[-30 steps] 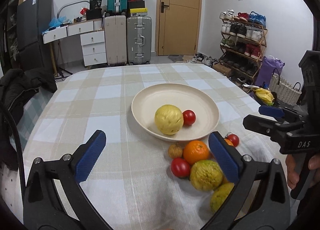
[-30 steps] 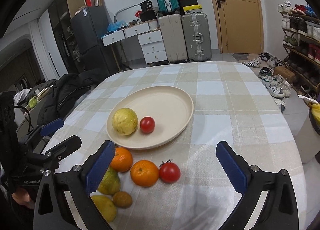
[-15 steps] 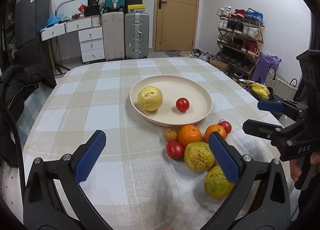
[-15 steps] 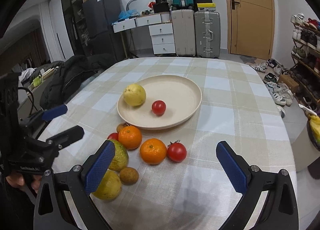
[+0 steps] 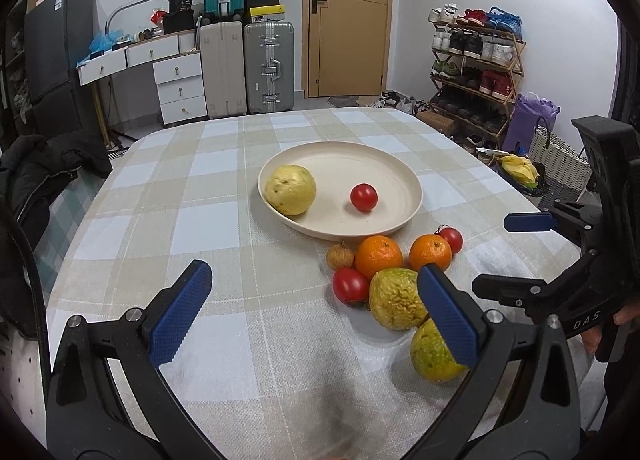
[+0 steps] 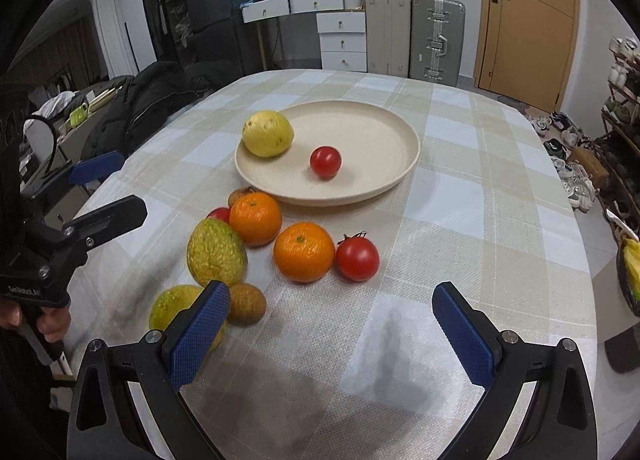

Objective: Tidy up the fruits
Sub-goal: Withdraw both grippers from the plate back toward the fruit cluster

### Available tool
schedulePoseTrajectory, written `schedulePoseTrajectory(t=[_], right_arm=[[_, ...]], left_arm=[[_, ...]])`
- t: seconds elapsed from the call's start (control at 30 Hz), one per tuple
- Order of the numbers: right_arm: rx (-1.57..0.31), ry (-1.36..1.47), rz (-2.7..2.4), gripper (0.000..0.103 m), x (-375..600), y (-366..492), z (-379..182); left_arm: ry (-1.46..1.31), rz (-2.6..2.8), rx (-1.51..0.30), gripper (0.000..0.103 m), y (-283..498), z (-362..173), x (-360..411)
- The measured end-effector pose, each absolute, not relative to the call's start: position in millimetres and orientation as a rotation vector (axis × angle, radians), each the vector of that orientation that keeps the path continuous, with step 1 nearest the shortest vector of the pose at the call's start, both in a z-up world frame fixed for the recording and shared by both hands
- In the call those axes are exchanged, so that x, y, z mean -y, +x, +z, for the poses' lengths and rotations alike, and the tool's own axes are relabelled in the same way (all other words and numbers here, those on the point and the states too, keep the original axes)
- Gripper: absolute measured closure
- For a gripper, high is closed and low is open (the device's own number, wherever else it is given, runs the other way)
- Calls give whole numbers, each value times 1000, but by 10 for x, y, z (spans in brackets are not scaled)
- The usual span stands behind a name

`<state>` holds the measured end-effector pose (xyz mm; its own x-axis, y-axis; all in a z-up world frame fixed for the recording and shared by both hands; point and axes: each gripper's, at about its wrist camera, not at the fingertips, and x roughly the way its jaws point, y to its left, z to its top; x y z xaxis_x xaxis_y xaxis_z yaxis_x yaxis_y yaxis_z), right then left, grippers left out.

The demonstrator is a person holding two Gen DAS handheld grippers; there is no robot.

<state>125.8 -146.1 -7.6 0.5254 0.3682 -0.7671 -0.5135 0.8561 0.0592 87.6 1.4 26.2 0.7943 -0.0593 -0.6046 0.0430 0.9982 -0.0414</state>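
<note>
Each view sits just behind its own gripper, looking forward and down along the fingers over the surface (image 5: 224, 196). The left wrist view faces the door wall from the near-left; the right wrist view looks from the near-right, angled toward the dresser. Both share the plate (image 5: 404, 176) (image 6: 400, 128), the fruit cluster before it, and each other's gripper at the frame edge

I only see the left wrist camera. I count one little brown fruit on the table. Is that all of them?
Observer: No, there are two. A second small round brown fruit lies beside the left pad of the right tongs.
Operator: Are the right tongs grabbing anything?
Observer: No. Their own camera shows them wide open, with only bare checked tablecloth between the pads.
</note>
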Motion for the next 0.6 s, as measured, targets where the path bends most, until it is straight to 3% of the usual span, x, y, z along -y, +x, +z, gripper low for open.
schedulePoseTrajectory(t=[0.6], right_arm=[[-943,-270,557,0,1437,1213,-222]], left_arm=[[59,-142,-736,1,831,72,299]])
